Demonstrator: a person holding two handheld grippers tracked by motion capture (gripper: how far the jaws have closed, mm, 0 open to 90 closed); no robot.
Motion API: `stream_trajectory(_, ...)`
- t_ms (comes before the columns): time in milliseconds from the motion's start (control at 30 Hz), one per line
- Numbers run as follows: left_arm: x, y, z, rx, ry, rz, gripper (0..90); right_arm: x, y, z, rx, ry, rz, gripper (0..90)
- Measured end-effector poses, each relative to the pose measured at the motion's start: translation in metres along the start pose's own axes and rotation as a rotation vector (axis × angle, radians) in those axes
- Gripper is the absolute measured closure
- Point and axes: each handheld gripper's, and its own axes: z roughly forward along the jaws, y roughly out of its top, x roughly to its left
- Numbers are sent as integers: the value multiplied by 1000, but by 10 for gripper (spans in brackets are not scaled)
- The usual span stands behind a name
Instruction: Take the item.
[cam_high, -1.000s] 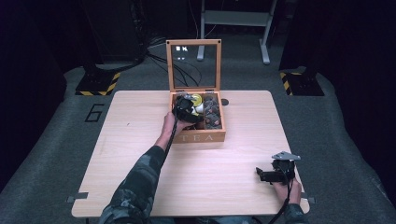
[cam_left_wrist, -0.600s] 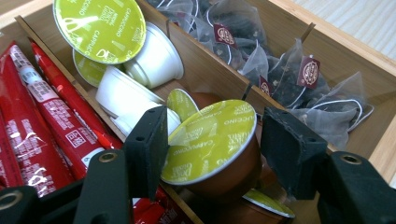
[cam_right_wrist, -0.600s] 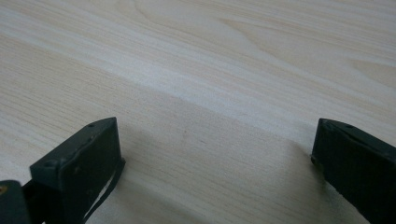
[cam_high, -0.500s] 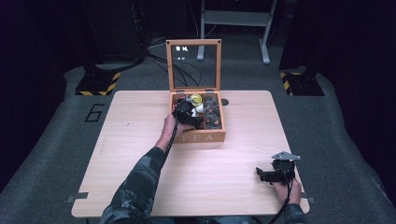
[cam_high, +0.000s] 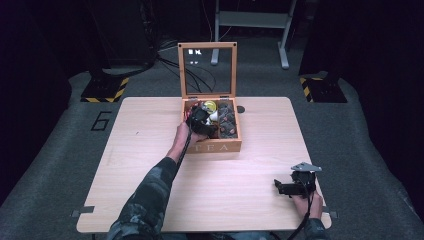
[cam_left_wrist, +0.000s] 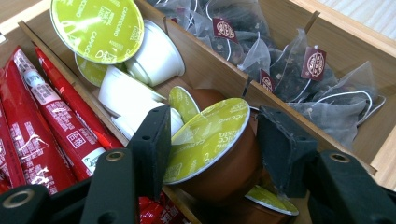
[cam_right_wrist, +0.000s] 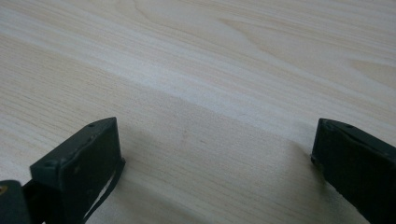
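Note:
An open wooden tea box stands at the middle of the table, its glass lid upright. My left gripper reaches down into the box. In the left gripper view its jaws have just been closing on a brown coffee capsule with a green foil lid. The left pad touches the lid's rim and the right pad touches the capsule's side. My right gripper rests near the table's front right corner. Its jaws stand wide open over bare wood.
Around the held capsule lie white capsules with green lids, red sachets in the left compartment and mesh tea bags behind a wooden divider. A second brown capsule lies beneath. A small dark object sits behind the box.
Neither hand has visibly moved. The left gripper stays in the box and the right one stays at the front right corner.

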Motion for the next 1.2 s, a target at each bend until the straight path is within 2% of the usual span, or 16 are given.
stream_trajectory(267,-1,1,-2,-9,-3,11,492,0,0,0,0,0,0,9)
stream_trajectory(633,1,2,-8,-25,-19,6,518,0,0,0,1,0,0,9)
stream_trajectory(1200,3,3,-17,-52,-20,10,555,0,0,0,-1,-2,6,14)
